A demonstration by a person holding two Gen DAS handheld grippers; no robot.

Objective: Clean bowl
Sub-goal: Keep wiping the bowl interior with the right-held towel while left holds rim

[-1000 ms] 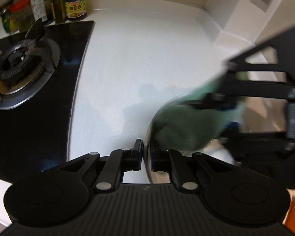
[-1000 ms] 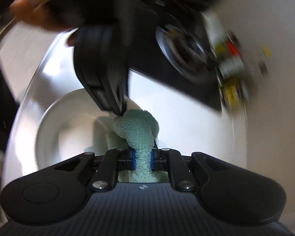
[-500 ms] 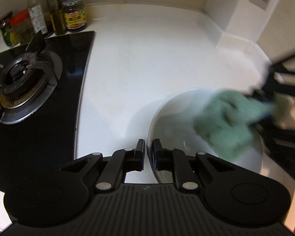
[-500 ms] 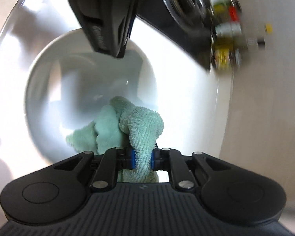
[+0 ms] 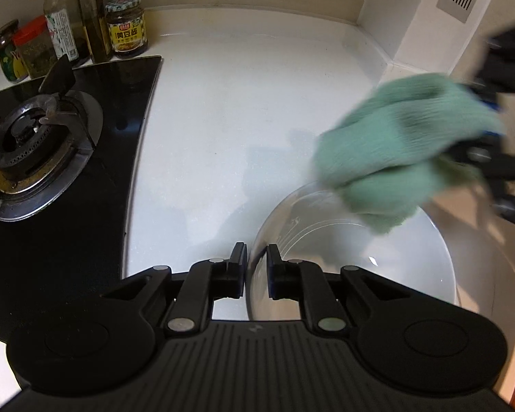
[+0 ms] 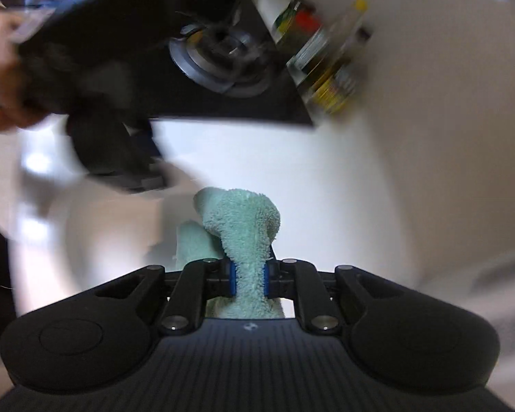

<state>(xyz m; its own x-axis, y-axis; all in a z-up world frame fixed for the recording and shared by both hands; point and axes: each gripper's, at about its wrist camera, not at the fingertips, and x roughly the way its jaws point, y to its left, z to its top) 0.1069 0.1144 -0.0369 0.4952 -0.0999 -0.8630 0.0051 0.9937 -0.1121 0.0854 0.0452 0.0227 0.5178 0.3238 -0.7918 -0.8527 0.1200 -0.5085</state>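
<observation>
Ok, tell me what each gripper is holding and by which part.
The left gripper pinches the white bowl by its near rim. The right gripper clamps the green cloth by a bunched fold.

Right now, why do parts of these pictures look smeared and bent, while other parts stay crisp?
Left wrist view: the stove, jars and counter are sharp, but the cloth is streaked by motion; straight edges bow from the fisheye lens. Right wrist view: the cloth pinched in the right gripper is crisp, while the background, including the left gripper, smears.
</observation>
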